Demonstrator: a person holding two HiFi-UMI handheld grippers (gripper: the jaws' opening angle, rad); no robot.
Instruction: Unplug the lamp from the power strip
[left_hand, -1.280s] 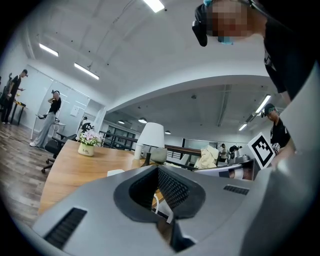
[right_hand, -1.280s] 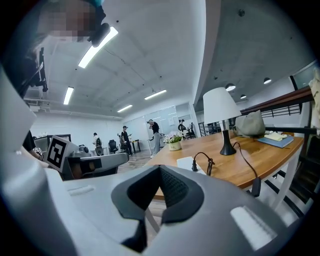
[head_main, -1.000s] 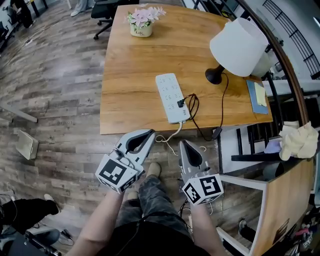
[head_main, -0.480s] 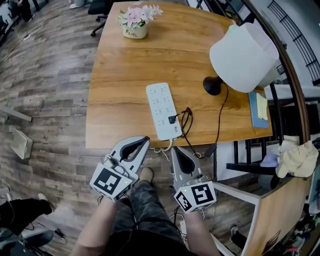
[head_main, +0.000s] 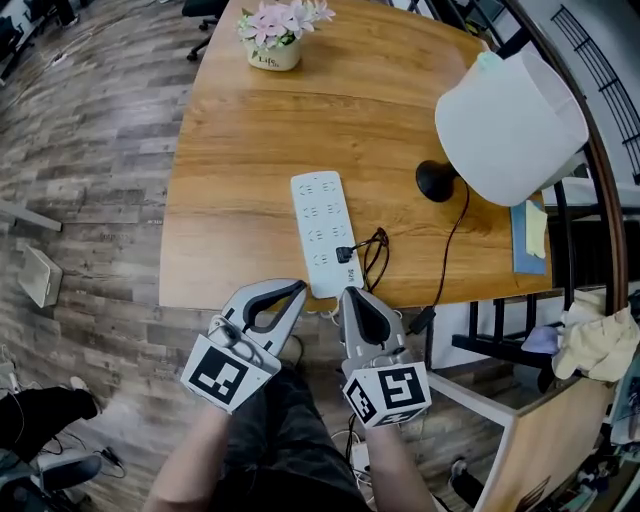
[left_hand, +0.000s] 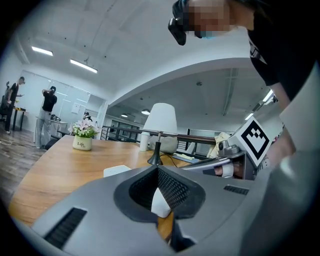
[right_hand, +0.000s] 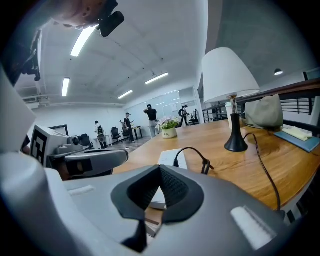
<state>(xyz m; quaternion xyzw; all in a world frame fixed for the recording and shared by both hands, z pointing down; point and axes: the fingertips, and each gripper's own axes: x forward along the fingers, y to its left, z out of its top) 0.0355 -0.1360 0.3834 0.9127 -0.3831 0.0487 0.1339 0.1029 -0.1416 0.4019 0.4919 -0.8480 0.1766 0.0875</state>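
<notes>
A white power strip (head_main: 326, 232) lies near the front edge of the wooden table (head_main: 230, 200). A black plug (head_main: 344, 254) sits in its near end. The plug's cable (head_main: 378, 250) loops, then runs to the black base (head_main: 437, 180) of a white-shaded lamp (head_main: 510, 125). My left gripper (head_main: 298, 289) and right gripper (head_main: 348, 294) hover side by side just short of the table edge, both shut and empty, pointing at the strip. In the right gripper view the strip (right_hand: 172, 159) and plug (right_hand: 176, 162) lie just beyond the jaw tips. In the left gripper view the lamp (left_hand: 162, 120) stands ahead.
A pot of pink flowers (head_main: 275, 30) stands at the table's far side. A blue notebook (head_main: 530, 235) with a yellow note lies at the right edge, by a dark railing (head_main: 600, 180). A cream cloth (head_main: 600, 335) rests on a shelf at right. People stand far off.
Both grippers have moved forward and a little down toward the table's front edge, and now sit closer to the power strip's near end. Both stayed shut.
</notes>
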